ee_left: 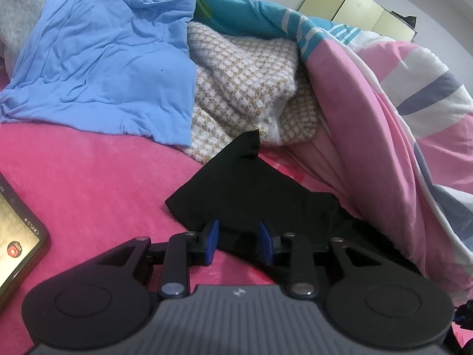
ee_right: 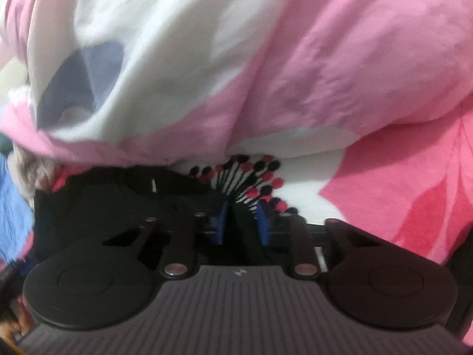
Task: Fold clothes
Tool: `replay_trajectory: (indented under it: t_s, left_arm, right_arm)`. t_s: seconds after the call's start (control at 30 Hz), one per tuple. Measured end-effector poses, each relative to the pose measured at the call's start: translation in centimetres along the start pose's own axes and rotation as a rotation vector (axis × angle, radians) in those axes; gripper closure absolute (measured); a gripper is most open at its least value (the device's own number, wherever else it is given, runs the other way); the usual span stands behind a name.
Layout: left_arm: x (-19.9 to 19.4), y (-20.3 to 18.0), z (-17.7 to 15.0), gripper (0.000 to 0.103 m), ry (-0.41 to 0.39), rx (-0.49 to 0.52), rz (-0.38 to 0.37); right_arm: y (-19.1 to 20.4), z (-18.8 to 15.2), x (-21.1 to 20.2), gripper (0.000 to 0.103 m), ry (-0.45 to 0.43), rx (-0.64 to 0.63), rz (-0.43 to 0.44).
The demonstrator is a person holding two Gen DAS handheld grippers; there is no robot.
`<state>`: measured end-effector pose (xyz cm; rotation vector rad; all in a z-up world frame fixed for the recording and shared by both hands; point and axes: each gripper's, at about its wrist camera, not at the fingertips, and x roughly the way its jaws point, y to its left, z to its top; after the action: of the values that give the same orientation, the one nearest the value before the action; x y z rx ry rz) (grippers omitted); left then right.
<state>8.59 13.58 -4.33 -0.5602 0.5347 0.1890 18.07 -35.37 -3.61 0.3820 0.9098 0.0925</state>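
Black garment (ee_left: pixel 251 189), a dark piece of clothing, lies crumpled on a pink fleece blanket (ee_left: pixel 97 177) that covers a bed, with one pointed corner sticking up toward the back. In the left wrist view, the left gripper (ee_left: pixel 239 242) sits low over the near edge of this black cloth, its two blue pads standing partly apart with the fabric edge lying between them; whether the pads actually press on the cloth cannot be told. Behind the black garment lies a cream and tan woven knit (ee_left: pixel 248 88), and to its left a wrinkled light blue shirt (ee_left: pixel 100 59) is spread out, overlapping the knit's edge. A thick duvet (ee_left: pixel 384 124) in pink, white, grey and teal is bunched along the right side, just beside the black garment. At the far left edge, a smartphone (ee_left: pixel 20 236) rests on the blanket with its screen lit and a red round button showing. Pale yellow cabinet doors (ee_left: pixel 354 9) stand against the wall at the back. In the right wrist view, which is blurred, the right gripper (ee_right: pixel 243 222) points down at the other end of the same black garment (ee_right: pixel 118 201); its blue pads are drawn close together with a narrow fold of dark fabric pinched between them. Just ahead of it the sheet shows a white patch printed with black and red dots on stalks (ee_right: pixel 251 183), and the pink and white duvet (ee_right: pixel 266 59) bulges overhead, filling the upper half of the view
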Motion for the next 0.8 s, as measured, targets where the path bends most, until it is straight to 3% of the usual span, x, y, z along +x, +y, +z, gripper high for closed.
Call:
replay_trajectory:
  t_s: [0.13, 0.23, 0.4, 0.5, 0.63, 0.8]
  left_arm:
    - [0.0, 0.0, 0.0, 0.071, 0.001, -0.002, 0.001]
    - [0.0, 0.0, 0.0, 0.071, 0.0, -0.002, 0.001]
    - [0.0, 0.0, 0.0, 0.071, 0.0, -0.002, 0.002]
    - [0.0, 0.0, 0.0, 0.071, 0.0, -0.004, 0.001]
    - [0.0, 0.0, 0.0, 0.071, -0.001, -0.005, 0.002]
    - [0.0, 0.0, -0.1, 0.071, -0.001, -0.001, 0.004]
  right_arm:
    - [1.4, -0.3, -2.1, 0.099, -0.13, -0.089, -0.028]
    - [2.3, -0.3, -3.3, 0.099, -0.243, -0.167, -0.111]
    - [3.5, -0.2, -0.5, 0.099, -0.205, -0.297, -0.224]
    - [3.9, -0.6, 1.2, 0.099, -0.173, -0.342, -0.245]
    - [4.0, 0.1, 2.7, 0.099, -0.235, -0.4, -0.335]
    - [3.0, 1.0, 5.6, 0.098, -0.282, -0.382, -0.363]
